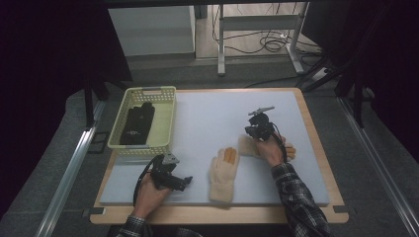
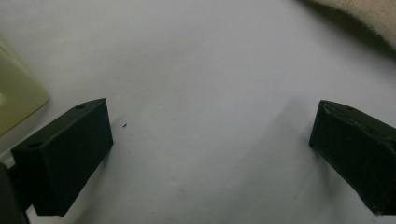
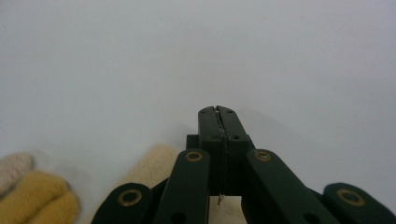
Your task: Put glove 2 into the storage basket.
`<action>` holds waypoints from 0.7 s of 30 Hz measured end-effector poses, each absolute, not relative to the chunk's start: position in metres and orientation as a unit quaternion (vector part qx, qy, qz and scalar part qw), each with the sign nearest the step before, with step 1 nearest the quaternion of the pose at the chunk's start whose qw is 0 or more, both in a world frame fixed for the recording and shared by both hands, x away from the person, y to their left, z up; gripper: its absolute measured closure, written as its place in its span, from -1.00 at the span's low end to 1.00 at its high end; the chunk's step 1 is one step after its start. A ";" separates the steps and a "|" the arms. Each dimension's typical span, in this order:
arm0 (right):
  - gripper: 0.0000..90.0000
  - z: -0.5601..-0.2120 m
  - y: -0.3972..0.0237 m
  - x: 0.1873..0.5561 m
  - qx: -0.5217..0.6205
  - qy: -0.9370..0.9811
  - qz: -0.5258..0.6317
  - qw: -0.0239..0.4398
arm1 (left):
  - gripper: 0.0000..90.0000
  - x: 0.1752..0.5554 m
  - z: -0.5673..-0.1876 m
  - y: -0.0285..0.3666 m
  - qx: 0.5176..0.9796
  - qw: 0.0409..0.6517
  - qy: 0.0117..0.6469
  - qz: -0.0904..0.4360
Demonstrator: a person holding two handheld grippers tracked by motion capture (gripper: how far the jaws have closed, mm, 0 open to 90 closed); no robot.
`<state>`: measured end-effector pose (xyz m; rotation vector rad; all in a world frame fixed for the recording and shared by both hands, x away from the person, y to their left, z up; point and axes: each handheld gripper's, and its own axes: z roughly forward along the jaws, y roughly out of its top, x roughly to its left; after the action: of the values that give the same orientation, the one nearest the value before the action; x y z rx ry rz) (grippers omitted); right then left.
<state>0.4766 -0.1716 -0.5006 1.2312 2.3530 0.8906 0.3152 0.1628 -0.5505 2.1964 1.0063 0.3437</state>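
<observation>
Two cream knit gloves with orange fingertips lie on the pale mat [image 1: 207, 118]. One glove [image 1: 222, 173] lies flat in the middle near the front, and its orange fingertips [image 3: 37, 198] sit low left in the right gripper view. The second glove [image 1: 247, 145] lies under the person's right hand, and its cream edge [image 3: 154, 163] is beside the jaws. My right gripper [image 1: 257, 123] [image 3: 218, 111] is shut over bare mat past that glove, with nothing between its jaws. My left gripper [image 1: 184, 180] [image 2: 210, 123] rests open on the mat at the front left, with a cream glove [image 2: 369, 18] farther off.
A pale yellow basket [image 1: 168, 94] stands at the mat's back left with a black glove [image 1: 138, 123] inside; its corner [image 2: 14, 98] is near my left jaw. Wooden table edges frame the mat. Cables and a metal stand lie on the floor beyond.
</observation>
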 end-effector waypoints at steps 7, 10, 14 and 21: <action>0.97 -0.500 -0.161 0.482 0.427 0.837 0.302 0.162 | -1.00 0.315 -0.550 0.163 0.845 0.343 0.388 0.131; 0.97 -0.505 -0.159 0.480 0.422 0.841 0.296 0.167 | -1.00 0.315 -0.550 0.163 0.845 0.343 0.388 0.132; 0.97 -0.513 -0.157 0.477 0.416 0.847 0.288 0.161 | -1.00 0.315 -0.550 0.163 0.845 0.344 0.388 0.133; 0.97 -0.515 -0.165 0.460 0.406 0.853 0.299 0.131 | -1.00 0.315 -0.550 0.163 0.845 0.343 0.387 0.132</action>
<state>0.4603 -0.1648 -0.5152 1.1787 2.4782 0.8697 0.3150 0.1629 -0.5504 2.1975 1.0072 0.3442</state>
